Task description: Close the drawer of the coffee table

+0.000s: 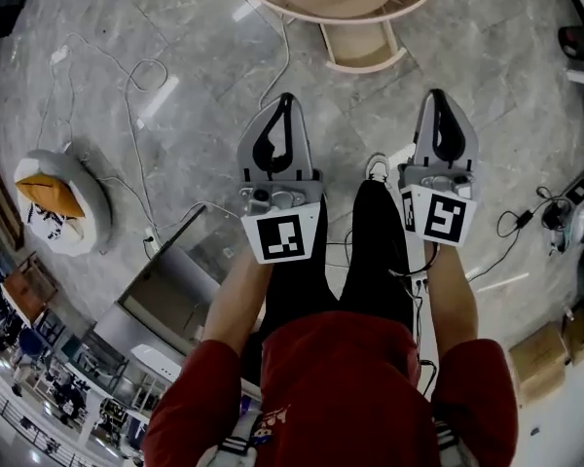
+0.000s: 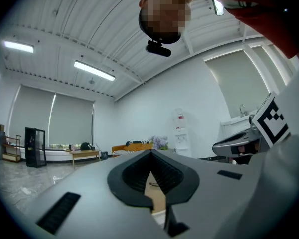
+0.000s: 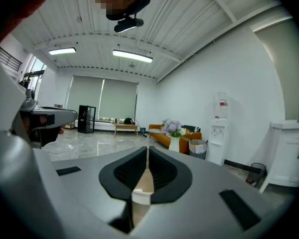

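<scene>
The pale wooden drawer (image 1: 362,49) juts open from the round pale wooden bench (image 1: 409,0) at the far side of the grey marble floor (image 1: 175,27). Nearer, well apart from it, the left gripper (image 1: 285,98) and right gripper (image 1: 438,95) hover side by side, fingers pressed together, holding nothing.
</scene>
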Action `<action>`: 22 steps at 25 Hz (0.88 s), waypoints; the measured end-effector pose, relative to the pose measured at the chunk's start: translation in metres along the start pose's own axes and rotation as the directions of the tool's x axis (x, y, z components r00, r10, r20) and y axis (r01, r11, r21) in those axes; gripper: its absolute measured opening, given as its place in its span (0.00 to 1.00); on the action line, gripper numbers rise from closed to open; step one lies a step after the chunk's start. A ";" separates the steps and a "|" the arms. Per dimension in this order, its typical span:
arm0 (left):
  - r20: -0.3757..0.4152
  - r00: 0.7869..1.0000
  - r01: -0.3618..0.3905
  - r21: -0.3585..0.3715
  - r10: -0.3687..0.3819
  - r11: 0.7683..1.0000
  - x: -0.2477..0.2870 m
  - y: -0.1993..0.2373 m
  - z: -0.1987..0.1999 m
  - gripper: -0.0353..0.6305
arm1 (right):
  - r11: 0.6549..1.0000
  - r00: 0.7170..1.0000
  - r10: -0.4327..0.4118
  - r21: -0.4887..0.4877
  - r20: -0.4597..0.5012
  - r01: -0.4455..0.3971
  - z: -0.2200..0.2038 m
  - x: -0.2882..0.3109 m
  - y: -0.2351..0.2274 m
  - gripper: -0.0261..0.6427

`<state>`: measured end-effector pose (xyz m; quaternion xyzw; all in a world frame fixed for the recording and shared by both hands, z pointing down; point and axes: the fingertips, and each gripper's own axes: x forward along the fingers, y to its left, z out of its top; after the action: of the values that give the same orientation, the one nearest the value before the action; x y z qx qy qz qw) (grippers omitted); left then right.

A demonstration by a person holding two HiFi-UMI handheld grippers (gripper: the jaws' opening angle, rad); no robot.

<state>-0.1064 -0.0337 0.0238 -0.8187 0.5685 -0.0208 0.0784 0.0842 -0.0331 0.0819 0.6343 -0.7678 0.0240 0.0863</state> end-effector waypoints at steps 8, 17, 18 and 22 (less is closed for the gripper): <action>-0.021 0.994 0.102 -0.048 -0.103 0.994 0.000 -0.016 -0.172 0.07 | 0.998 0.994 -0.056 0.034 -0.098 0.059 -0.167 0.022 0.037 0.08; -0.074 0.995 0.056 -0.110 -0.064 0.992 0.003 -0.049 -0.362 0.07 | 1.000 0.997 -0.015 0.018 -0.075 0.016 -0.326 0.075 0.049 0.08; -0.077 0.996 0.042 -0.108 -0.051 0.993 0.004 -0.053 -0.382 0.07 | 1.000 0.997 -0.009 0.017 -0.076 0.011 -0.346 0.081 0.047 0.08; -0.071 0.997 -0.006 -0.092 -0.001 0.996 0.004 -0.073 -0.459 0.07 | 1.000 0.996 -0.008 0.024 -0.085 0.010 -0.435 0.094 0.037 0.08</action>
<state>-0.0941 -0.0608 0.4879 -0.8195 0.5723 -0.0236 0.0201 0.0758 -0.0534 0.5279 0.6371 -0.7604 0.0597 0.1112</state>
